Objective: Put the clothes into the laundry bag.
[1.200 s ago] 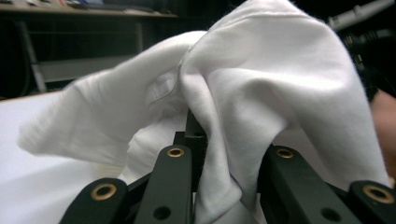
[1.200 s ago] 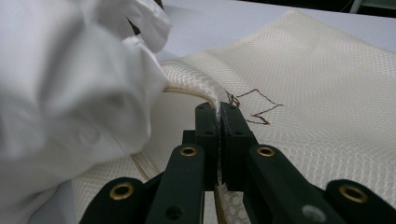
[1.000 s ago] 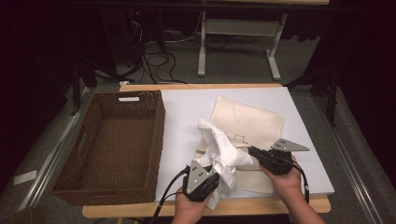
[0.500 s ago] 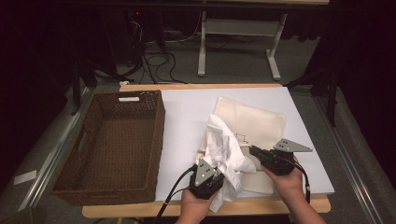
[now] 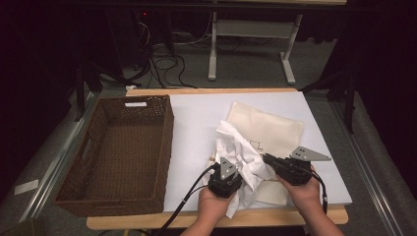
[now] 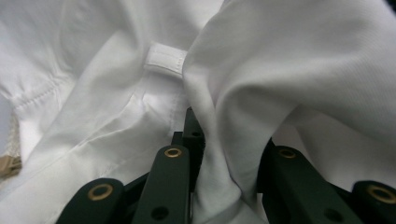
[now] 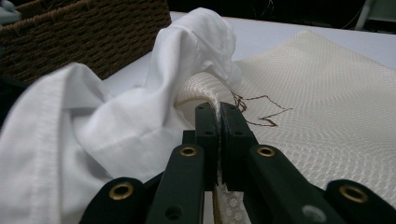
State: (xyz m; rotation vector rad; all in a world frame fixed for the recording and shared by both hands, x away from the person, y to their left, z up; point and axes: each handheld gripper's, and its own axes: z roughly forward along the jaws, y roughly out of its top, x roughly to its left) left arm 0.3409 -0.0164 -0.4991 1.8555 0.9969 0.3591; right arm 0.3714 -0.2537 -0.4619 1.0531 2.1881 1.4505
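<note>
Right fingers (image 7: 218, 140): pressing together, pinching the cream mesh bag's (image 5: 275, 129) folded edge.
Left fingers (image 6: 229, 154): gripping a fold of the white garment (image 5: 243, 157).
Garment: lying bunched between both grippers, near the bench's (image 5: 196, 123) front edge.
Open room: bare bench stretching between garment and wicker basket (image 5: 118, 152).

Overhead light is falling brightly on the counter (image 5: 196, 123) while the surrounding room is sitting in deep darkness. The white cloth (image 6: 289, 60) is glaring softly up close, and the near black fingers (image 7: 208, 126) are blurring slightly.
</note>
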